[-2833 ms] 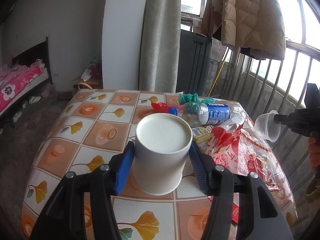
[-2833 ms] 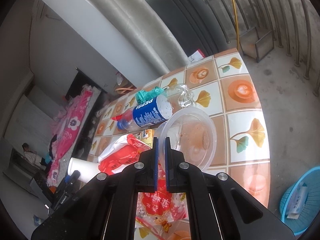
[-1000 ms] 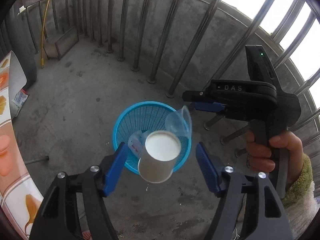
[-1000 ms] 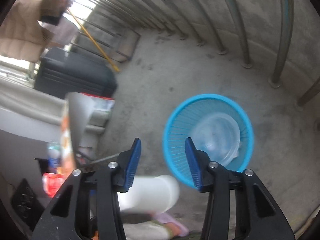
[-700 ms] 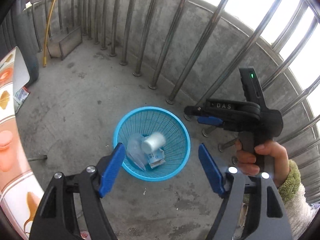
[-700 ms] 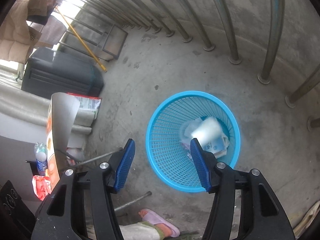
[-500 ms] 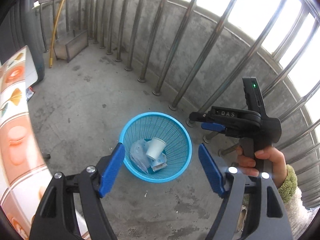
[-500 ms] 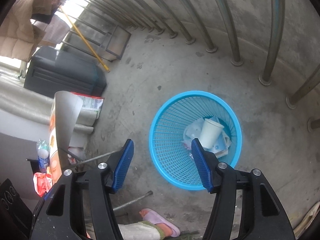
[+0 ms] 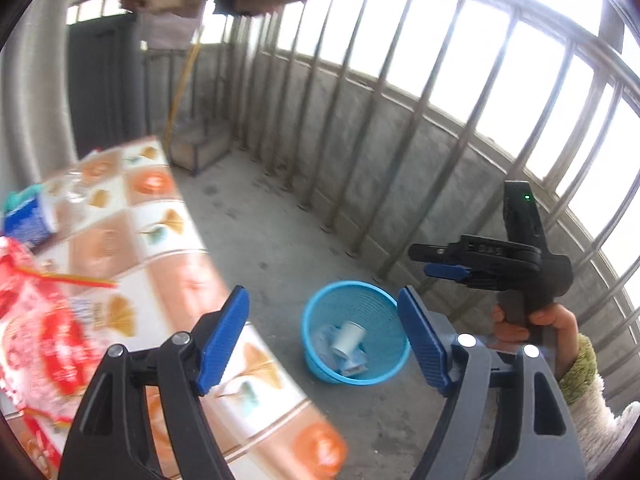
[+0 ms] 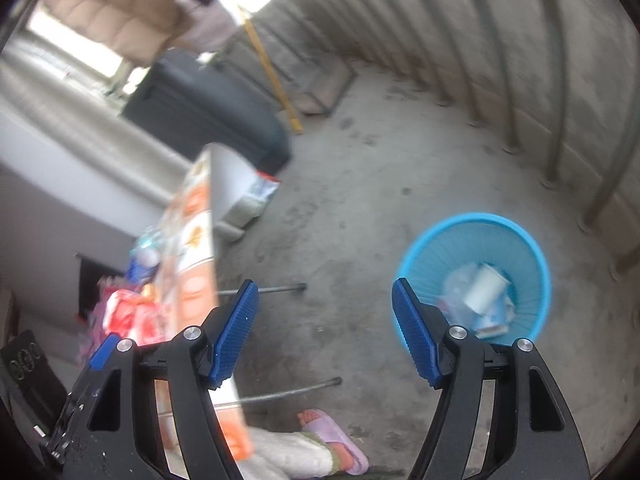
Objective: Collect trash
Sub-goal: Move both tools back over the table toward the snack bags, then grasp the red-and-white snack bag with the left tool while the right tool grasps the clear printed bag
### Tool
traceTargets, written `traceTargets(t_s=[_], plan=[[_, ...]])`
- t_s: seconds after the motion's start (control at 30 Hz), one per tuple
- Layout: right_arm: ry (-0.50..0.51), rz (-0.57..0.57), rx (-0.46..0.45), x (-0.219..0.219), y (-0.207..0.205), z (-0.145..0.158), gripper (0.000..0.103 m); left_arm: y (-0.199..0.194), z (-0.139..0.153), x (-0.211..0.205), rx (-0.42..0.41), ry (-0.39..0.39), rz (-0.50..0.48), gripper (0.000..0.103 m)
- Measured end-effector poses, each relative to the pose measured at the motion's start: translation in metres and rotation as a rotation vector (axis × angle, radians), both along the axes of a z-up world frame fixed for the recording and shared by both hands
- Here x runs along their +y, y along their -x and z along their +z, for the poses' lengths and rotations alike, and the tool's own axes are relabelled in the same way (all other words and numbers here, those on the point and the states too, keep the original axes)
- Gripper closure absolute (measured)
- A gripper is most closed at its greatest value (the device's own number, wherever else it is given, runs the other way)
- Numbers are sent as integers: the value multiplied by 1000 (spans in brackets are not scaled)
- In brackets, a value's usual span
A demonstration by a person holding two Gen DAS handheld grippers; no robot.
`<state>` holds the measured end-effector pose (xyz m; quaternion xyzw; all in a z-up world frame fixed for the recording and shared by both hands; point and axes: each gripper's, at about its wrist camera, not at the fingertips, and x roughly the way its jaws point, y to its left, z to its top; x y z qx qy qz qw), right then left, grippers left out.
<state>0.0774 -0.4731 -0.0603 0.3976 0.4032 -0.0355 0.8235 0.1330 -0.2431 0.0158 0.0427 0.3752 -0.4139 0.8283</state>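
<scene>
No text, brand or number can be read with certainty. On the body of the right gripper (image 9: 440,262), seen from the left wrist view, raised lettering is visible but is too blurred to be made out. A blue label is carried by the bottle (image 9: 26,220) on the surface (image 9: 168,248), yet its print is smeared by motion. The red wrappers (image 9: 44,340) bear printed marks that cannot be deciphered. Nothing legible is shown in the right wrist view.
</scene>
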Motion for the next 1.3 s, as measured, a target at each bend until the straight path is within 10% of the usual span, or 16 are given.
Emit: traceTargets(t_s=[0.63,1.3], plan=[[-127,343,-79,145,-76,46,36,-12,5,240,-158,60,476,28],[-205,380,29,228,-133,-8,44,-68,-29,271,-171,-40,553,33]])
